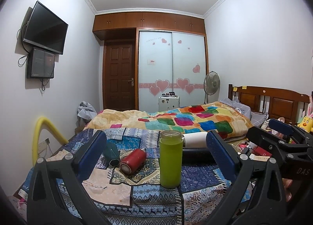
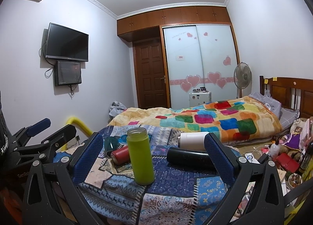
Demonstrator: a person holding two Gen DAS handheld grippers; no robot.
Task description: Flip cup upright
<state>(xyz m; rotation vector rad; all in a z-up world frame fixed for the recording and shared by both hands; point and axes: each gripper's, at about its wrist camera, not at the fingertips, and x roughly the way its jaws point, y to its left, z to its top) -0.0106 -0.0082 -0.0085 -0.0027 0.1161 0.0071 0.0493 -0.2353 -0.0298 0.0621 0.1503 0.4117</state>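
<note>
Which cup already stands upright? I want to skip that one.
The lime-green cup at the front, open mouth up. The red, dark green, black and white cups all lie on their sides.

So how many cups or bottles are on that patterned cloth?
5. A green cup stands upright in front; a red one and a dark teal one lie left of it; a black one and a white one lie right. More may be hidden.
</note>
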